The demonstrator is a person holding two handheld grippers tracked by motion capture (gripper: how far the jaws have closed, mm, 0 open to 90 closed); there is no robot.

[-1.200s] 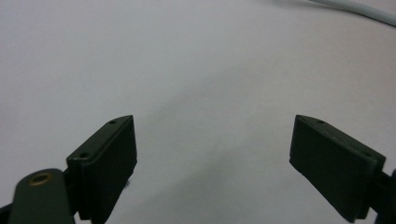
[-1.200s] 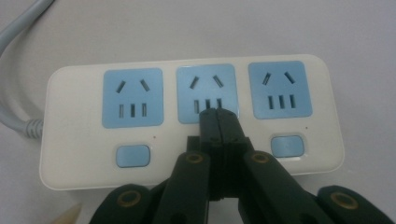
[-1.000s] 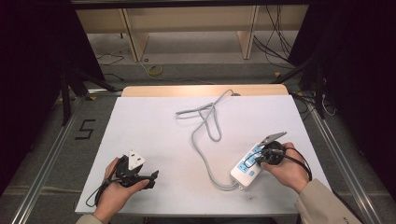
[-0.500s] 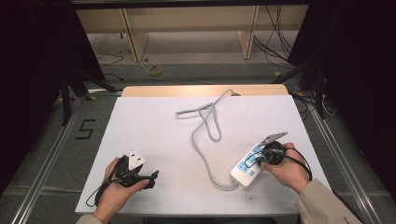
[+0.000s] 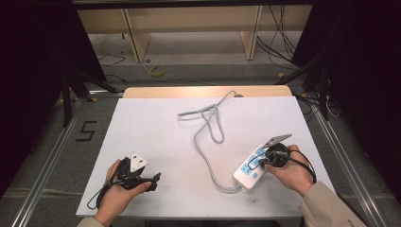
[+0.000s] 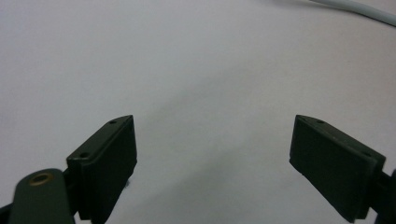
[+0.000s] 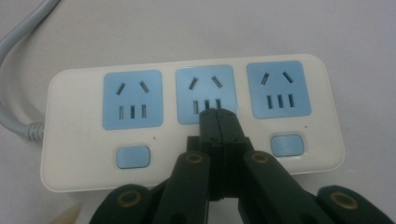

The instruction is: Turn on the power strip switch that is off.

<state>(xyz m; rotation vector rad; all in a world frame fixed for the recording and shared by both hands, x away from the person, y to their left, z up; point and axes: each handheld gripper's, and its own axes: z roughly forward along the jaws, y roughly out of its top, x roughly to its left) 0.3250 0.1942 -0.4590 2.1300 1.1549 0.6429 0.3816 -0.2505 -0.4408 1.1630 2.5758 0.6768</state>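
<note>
The right gripper (image 7: 218,114), jaws fully closed and empty, rests its tip on the middle button of the power strip (image 5: 251,166) at the worktop's (image 5: 156,137) near right. The left gripper (image 6: 212,154) stands wide, idle. Risk: off-centre pressure (the tip is narrow) could slide the strip along its cord (image 5: 204,151).

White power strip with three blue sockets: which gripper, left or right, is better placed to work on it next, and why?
Right. The right gripper, jaws shut, hovers over the white power strip; the left gripper rests open, far across the white table.
</note>
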